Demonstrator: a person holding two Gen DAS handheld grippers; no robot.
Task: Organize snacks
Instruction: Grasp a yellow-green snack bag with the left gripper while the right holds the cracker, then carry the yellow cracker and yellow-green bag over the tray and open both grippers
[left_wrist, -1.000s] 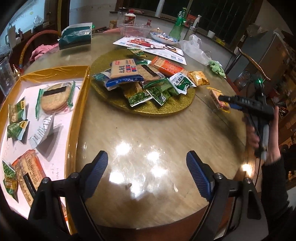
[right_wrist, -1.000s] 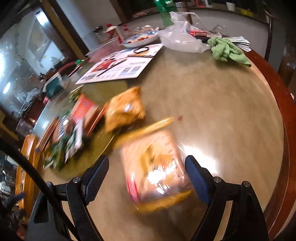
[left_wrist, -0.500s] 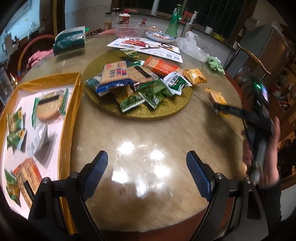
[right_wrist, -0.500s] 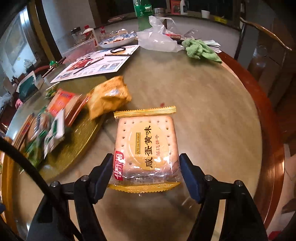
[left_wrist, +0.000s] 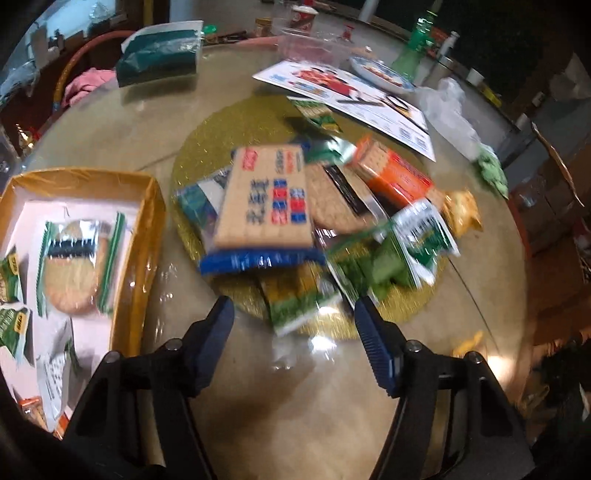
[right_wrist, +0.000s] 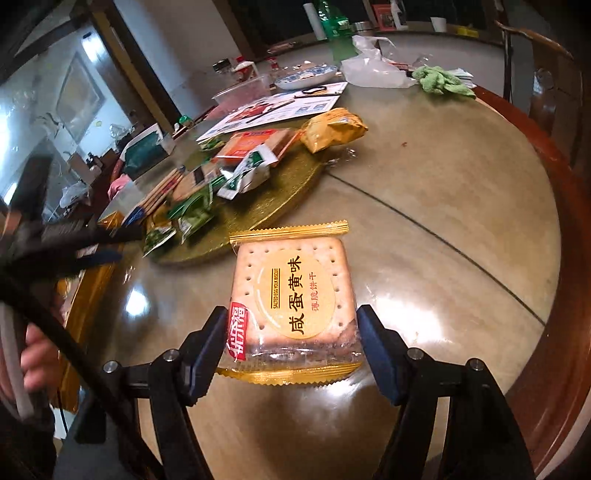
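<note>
The salted egg yolk biscuit packet (right_wrist: 291, 306) lies on the counter (right_wrist: 443, 206), clamped at its near end by the right hand-held gripper (right_wrist: 291, 341). The left hand-held gripper (left_wrist: 295, 325), jaws apart and just narrowing, is empty near a green snack packet (left_wrist: 295, 299) on the gold mat (left_wrist: 229, 125).

Dim indoor light. Glare spots shine on the table (left_wrist: 258, 406) just ahead of the left jaws. Left view motion-blurred; right sharper. Fisheye bends edges, corners black.
</note>
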